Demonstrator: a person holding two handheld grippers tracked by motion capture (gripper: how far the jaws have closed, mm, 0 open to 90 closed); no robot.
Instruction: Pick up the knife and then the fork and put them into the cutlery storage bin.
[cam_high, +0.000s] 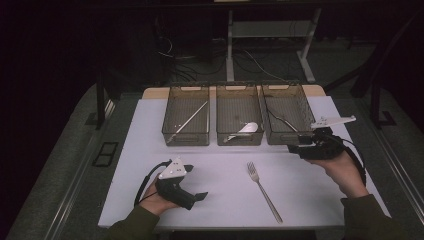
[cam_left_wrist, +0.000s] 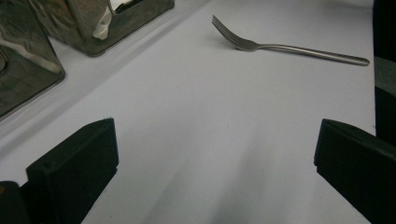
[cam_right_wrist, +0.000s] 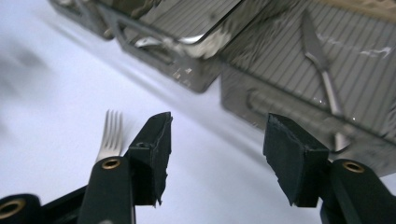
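A white table (cam_high: 150, 150) is set in a dark room, with three mesh trays (cam_high: 239, 121) along its far edge. A steel fork (cam_high: 263, 191) lies loose on the bare surface between the grippers. It is judged light, stiff and slippery; its thin handle is best pinched across mid-length. The right gripper (cam_right_wrist: 215, 154) is held with jaws spread and empty, near the trays. The left gripper (cam_left_wrist: 215, 158) is likewise spread wide, empty.
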